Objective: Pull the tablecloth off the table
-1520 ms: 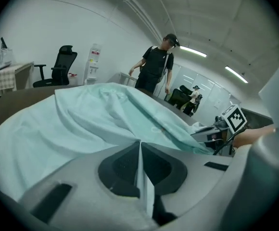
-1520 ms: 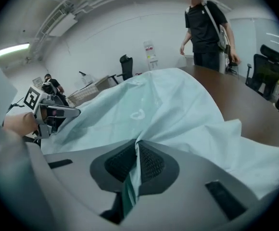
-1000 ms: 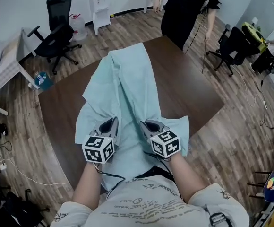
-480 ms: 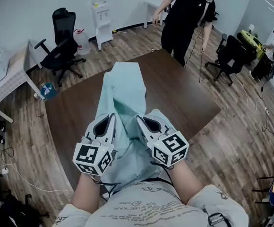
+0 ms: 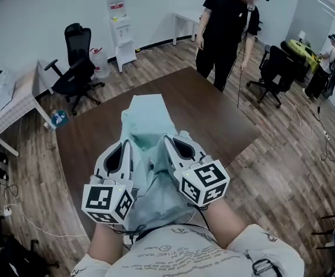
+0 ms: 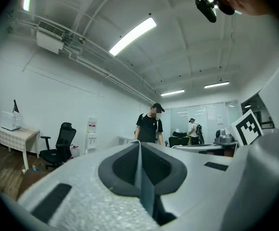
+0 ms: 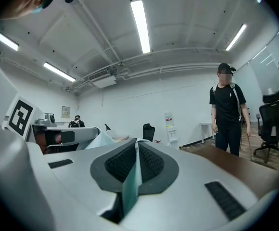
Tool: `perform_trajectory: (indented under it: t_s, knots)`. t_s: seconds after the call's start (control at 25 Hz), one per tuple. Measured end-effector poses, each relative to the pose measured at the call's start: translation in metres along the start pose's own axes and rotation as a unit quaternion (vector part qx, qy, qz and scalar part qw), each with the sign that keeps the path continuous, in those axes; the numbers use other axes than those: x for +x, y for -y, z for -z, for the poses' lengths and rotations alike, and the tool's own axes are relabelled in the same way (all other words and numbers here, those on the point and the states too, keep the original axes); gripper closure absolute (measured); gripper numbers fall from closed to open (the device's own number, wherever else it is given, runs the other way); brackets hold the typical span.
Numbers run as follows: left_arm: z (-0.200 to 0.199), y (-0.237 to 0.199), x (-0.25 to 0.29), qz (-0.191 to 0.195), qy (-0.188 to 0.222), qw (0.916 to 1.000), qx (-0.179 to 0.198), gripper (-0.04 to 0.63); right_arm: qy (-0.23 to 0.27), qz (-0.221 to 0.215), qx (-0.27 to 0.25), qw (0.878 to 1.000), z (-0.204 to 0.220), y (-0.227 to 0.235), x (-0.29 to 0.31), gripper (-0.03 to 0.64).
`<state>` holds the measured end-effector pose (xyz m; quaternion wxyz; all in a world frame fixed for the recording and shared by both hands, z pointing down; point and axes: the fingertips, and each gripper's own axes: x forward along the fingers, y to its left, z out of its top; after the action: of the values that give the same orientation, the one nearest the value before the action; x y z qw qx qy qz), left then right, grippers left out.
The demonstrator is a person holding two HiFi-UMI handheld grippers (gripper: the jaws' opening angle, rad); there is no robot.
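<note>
Dark brown tabletop fills the middle of a wood-floored office, and the table [image 5: 222,111] is bare apart from the cloth being taken off it. Nearest the person, the left gripper [image 5: 123,146] and the right gripper [image 5: 176,138] are raised side by side over the near edge. Each has its jaws pressed together on a thin fold of the pale teal tablecloth [image 5: 147,117]; both gripper views show a sliver of fabric nipped between the dark pads. Below the grippers, loose cloth hangs in a bundle against the person's chest. Beyond them it narrows to a bunched strip running away across the table, with its far end lying flat about halfway to the far edge. The job looks well along, with only that tail left on the wood. To finish cleanly, both pinches should stay tight and the two hands should draw back together at the same pace, so neither thin fold slips out. The tail should slide rather than be jerked until it clears the near edge. Farther off, a person in black [image 5: 225,30] stands past the far right corner. An office chair [image 5: 75,62] and a water dispenser [image 5: 120,30] stand by the far wall.
</note>
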<state>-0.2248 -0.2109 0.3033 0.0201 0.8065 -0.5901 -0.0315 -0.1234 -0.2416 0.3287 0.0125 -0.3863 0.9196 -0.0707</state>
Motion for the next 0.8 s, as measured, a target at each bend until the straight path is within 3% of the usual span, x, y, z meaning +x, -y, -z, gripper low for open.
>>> perform_trajectory:
  t_s: [0.28, 0.52, 0.8]
  knots:
    - [-0.022, 0.033, -0.028, -0.007, 0.010, 0.9999, 0.000, 0.584, 0.021, 0.006, 0.001, 1.000, -0.025, -0.014, -0.046, 0.603]
    - [0.011, 0.045, -0.028, -0.024, -0.023, 0.9994, 0.006, 0.584, -0.015, 0.017, 0.011, 1.000, 0.005, -0.007, -0.057, 0.603]
    - [0.029, 0.029, -0.028, -0.043, -0.048, 0.9979, -0.003, 0.584, -0.031, 0.012, 0.018, 0.999, 0.018, -0.011, -0.047, 0.603]
